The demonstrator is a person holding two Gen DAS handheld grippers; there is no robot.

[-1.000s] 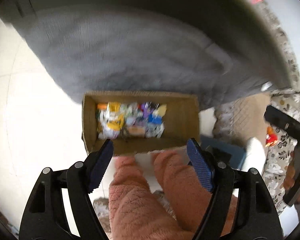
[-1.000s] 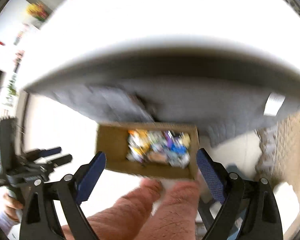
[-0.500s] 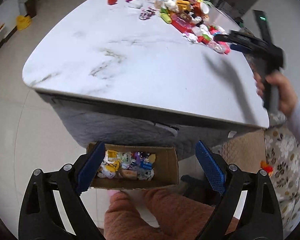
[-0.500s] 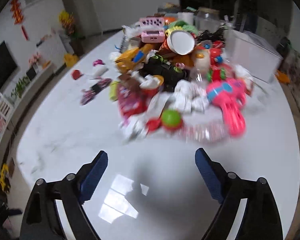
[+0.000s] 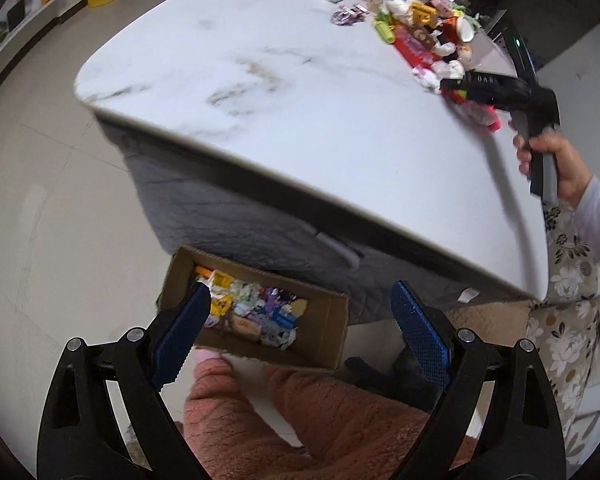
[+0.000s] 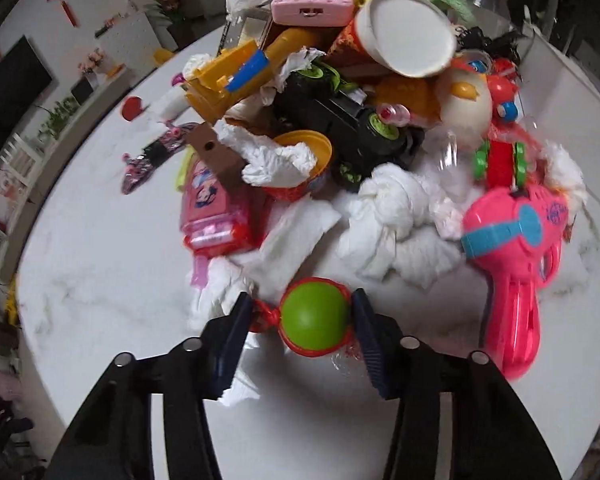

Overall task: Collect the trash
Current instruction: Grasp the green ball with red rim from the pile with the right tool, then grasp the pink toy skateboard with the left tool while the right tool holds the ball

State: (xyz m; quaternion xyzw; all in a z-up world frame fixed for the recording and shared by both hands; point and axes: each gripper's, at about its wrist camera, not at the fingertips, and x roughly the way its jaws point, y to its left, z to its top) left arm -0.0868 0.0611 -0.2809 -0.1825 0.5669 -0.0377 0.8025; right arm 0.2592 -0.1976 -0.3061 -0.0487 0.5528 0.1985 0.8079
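A pile of toys, crumpled tissues [image 6: 384,208] and wrappers lies on the white marble table [image 6: 100,264]. My right gripper [image 6: 302,320] has its two fingers on either side of a green ball in a red wrapper [image 6: 315,316] at the pile's near edge; the fingers look close to touching it. My left gripper [image 5: 300,320] is open and empty, held above a cardboard box [image 5: 328,332] on the floor that holds several wrappers. The right gripper also shows in the left wrist view [image 5: 452,88] at the pile.
A pink toy gun [image 6: 516,264] lies right of the ball, a pink bottle [image 6: 212,208] to its left, a black toy truck [image 6: 340,128] and a paper cup [image 6: 404,36] behind. A grey cloth [image 5: 228,216] hangs under the table edge. My pink-trousered legs [image 5: 320,412] are below the box.
The right gripper swung up from the box to the table, moved in on the pile and narrowed around the green ball. The left gripper rose and stays open over the box.
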